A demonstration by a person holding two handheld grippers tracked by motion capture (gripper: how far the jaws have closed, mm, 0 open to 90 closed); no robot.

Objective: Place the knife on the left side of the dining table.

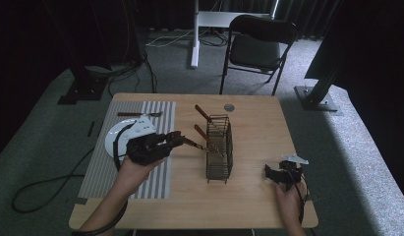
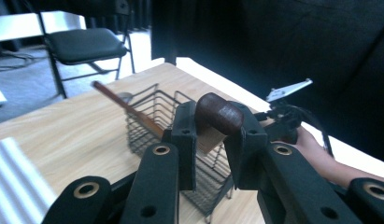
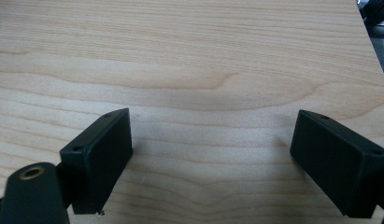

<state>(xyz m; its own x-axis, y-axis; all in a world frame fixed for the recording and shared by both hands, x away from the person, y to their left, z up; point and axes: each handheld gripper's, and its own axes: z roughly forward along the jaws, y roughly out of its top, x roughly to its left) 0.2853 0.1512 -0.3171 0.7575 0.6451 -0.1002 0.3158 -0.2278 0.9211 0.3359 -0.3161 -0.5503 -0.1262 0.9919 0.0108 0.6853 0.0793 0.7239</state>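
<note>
Beside the wire basket (image 1: 219,147), on its left, the left hand-held gripper (image 1: 176,139) is closed on a utensil with a dark brown wooden handle (image 2: 218,113). In the left gripper view the rounded handle end sits between the two black pads and sticks out past them. In the high view the thin metal shaft (image 1: 195,144) runs from the jaws toward the basket, and its far tip seems to be at the wires; which kind of utensil it is cannot be told.

To the right of the basket and nearer to the person, the right hand-held gripper (image 1: 277,173) rests low on the worktop (image 1: 253,123) with its jaws wide and nothing between them.

Inside the basket, two more wooden-handled utensils (image 1: 203,113) lean out toward the left.

The held utensil looks light and stiff. Its smooth, rounded handle could slip or turn in the pads, so a hold a little lower on the handle seems safer.
</note>
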